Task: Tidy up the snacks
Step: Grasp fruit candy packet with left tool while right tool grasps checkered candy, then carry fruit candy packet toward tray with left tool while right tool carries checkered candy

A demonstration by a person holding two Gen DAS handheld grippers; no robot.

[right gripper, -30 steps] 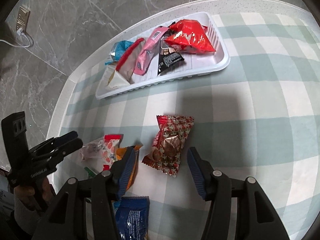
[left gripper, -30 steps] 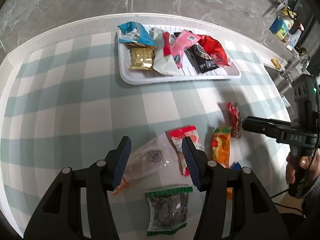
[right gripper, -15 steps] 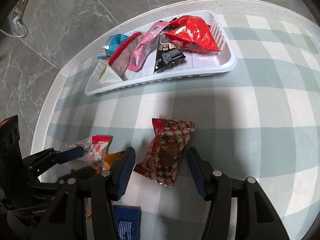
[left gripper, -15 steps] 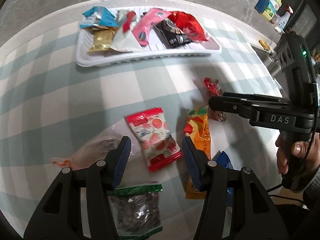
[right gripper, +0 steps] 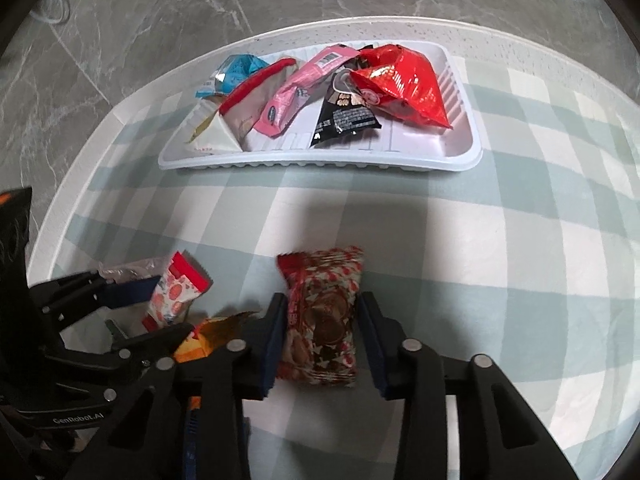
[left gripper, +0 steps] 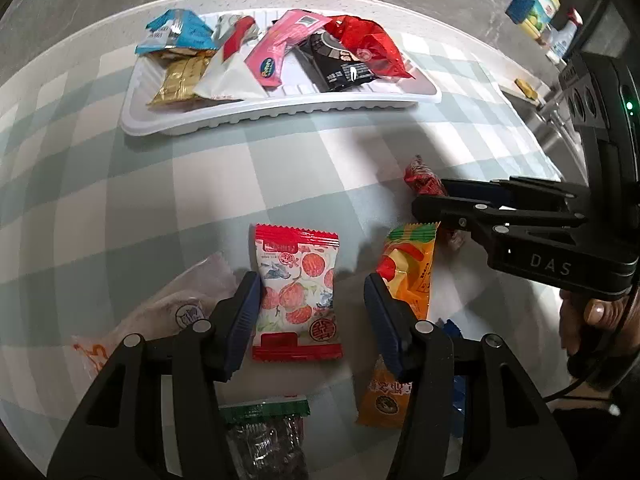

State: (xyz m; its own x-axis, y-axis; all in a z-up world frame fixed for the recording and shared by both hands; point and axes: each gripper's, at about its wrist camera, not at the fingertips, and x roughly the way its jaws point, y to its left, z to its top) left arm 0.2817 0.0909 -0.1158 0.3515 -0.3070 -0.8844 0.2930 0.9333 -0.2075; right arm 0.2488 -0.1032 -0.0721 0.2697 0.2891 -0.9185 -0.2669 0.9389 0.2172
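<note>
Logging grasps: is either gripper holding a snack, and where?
Right gripper has just closed on the red-brown packet, gripping its long sides. Left gripper holds nothing.

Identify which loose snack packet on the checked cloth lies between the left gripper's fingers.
The white packet with red ends and peach pictures. The orange packet and green-edged clear packet lie outside the left gripper.

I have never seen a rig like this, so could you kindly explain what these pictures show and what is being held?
A person holds two hand-held grippers; each picture comes from a camera on one, looking along its fingers. On the checked tablecloth a white plastic tray already holds several snack packets.

The right gripper has just been closing, its pads now against a red-and-brown patterned candy packet. The left gripper is open around a red-and-white fruit-printed packet. An orange packet lies beside it.
</note>
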